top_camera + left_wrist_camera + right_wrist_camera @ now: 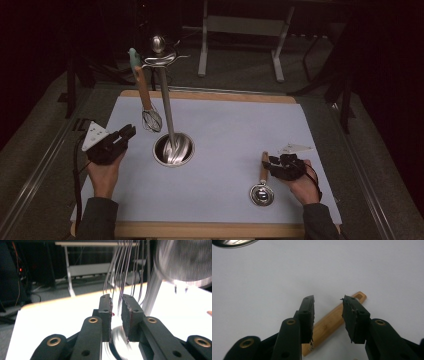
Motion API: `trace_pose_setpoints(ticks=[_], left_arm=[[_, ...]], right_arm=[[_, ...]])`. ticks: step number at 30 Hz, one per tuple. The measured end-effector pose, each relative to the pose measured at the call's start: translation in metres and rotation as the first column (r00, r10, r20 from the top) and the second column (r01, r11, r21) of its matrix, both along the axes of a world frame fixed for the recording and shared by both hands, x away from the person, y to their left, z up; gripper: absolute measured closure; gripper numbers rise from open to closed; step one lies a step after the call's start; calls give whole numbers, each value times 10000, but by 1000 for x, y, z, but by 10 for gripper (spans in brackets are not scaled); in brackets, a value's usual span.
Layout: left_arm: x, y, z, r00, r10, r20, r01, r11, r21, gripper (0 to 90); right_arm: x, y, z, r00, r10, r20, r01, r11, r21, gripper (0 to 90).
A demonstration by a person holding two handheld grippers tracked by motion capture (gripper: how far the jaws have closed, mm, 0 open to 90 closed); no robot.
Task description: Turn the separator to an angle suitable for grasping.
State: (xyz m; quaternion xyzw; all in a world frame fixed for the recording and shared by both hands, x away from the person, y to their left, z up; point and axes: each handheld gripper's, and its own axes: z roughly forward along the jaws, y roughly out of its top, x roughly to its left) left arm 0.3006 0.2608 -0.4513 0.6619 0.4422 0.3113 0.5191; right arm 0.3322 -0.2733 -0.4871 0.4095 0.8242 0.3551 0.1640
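The right tongs (270, 162) sat over the wood handle of the ladle (262, 187), which lay on the table (225, 135) near the person's right hand. In the high view the ladle's long line ran from 12 o'clock to 6 o'clock: the handle tip pointed away from the person and the shiny bowl lay nearest to them. The bowl was at about 7 o'clock from the right tongs.

In the right gripper view the handle (332, 322) ran slantwise under the right tongs (328, 302), with its tip out at 1 o'clock. The jaws were spread, one on each side of the handle, and did not pinch it yet. I think the next move depended on closing straight across that handle.

The left tongs (127, 134) were far from the ladle, so the right hand was the nearer one. They were spread too, holding nothing. The whisk (147, 107) hung on the stand (167, 110) at about 1 o'clock from them, and its wires (122, 272) were just past the pads.
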Motion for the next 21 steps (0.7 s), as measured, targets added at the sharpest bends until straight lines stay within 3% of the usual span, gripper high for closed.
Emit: trace_pose_setpoints(ticks=[3, 9, 17, 21], left_arm=[[-1, 0, -15, 9993, 65, -367, -71, 9999, -152, 744], [-3, -3, -38, 9941, 212, -1064, -203, 9997, 94, 694], [-11, -10, -66, 9856, 146, -1684, -110, 9997, 222, 681], [-12, -14, -79, 9793, 91, -2020, -26, 9995, 325, 680]], right_arm=[[0, -1, -1, 9999, -143, -15, 143, 9998, -130, 640], [0, -3, -2, 9998, -211, -56, 210, 9993, -321, 675], [0, -1, -8, 9998, -128, -128, 113, 9936, -1125, 813], [1, -2, -10, 9992, -344, -189, 318, 9919, -1226, 890]])
